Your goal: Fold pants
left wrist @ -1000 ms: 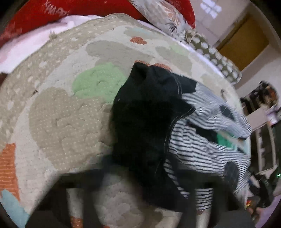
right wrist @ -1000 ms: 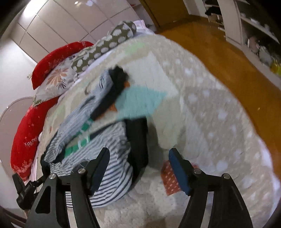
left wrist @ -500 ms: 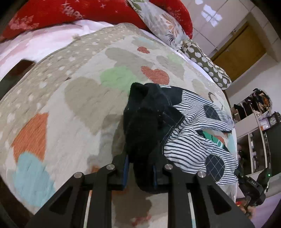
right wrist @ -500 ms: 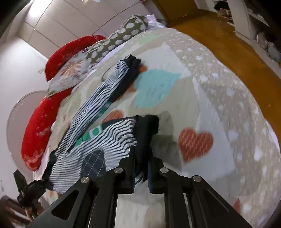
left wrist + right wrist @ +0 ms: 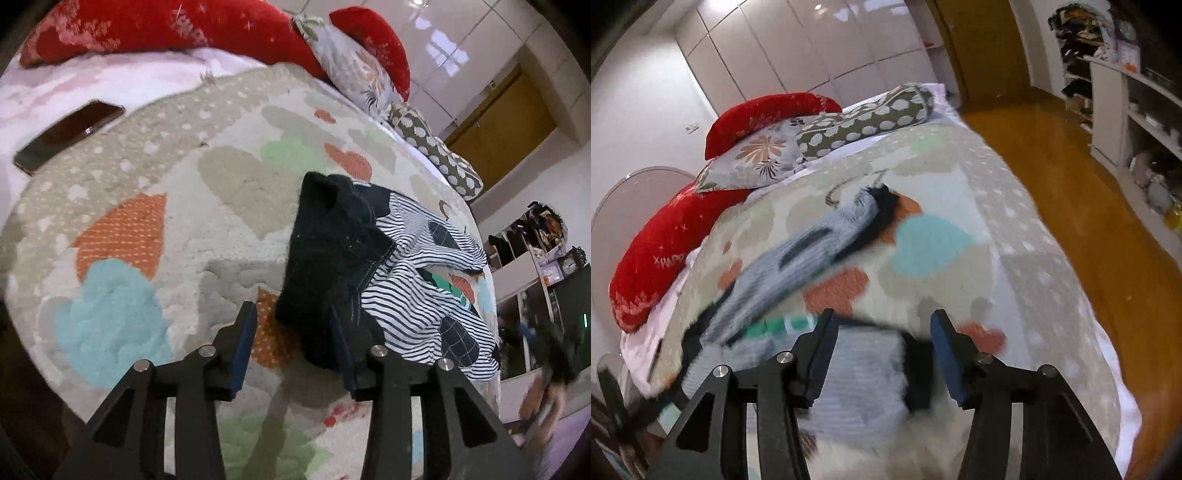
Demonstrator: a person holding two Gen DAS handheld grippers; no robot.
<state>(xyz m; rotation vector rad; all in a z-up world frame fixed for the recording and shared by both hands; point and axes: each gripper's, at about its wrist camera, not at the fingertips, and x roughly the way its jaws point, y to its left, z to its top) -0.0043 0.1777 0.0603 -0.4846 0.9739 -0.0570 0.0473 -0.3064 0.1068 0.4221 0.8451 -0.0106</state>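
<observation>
The pants (image 5: 424, 295) are black-and-white striped with dark patches and black bands, and they lie bunched on a heart-patterned bedspread (image 5: 240, 184). A thick black fold of them (image 5: 325, 258) reaches in between the fingers of my left gripper (image 5: 293, 347). It rests against the right pad, while the left pad stands apart from it. These jaws are opening. In the right wrist view the pants (image 5: 812, 251) are blurred. Striped cloth with a black band (image 5: 916, 369) lies loose between the fingers of my right gripper (image 5: 882, 354), whose jaws are also opening.
A dark phone (image 5: 70, 136) lies on the pink sheet at the far left. Red pillows (image 5: 768, 114), a floral pillow (image 5: 757, 158) and a dotted bolster (image 5: 868, 118) line the bed's head. A wooden floor (image 5: 1089, 192) and shelves (image 5: 1137, 110) lie to the right of the bed.
Half a second ago each gripper was shut on the black band of the pants. Both jaws have since spread and the cloth has dropped loose. Both cameras have risen and drawn back.
</observation>
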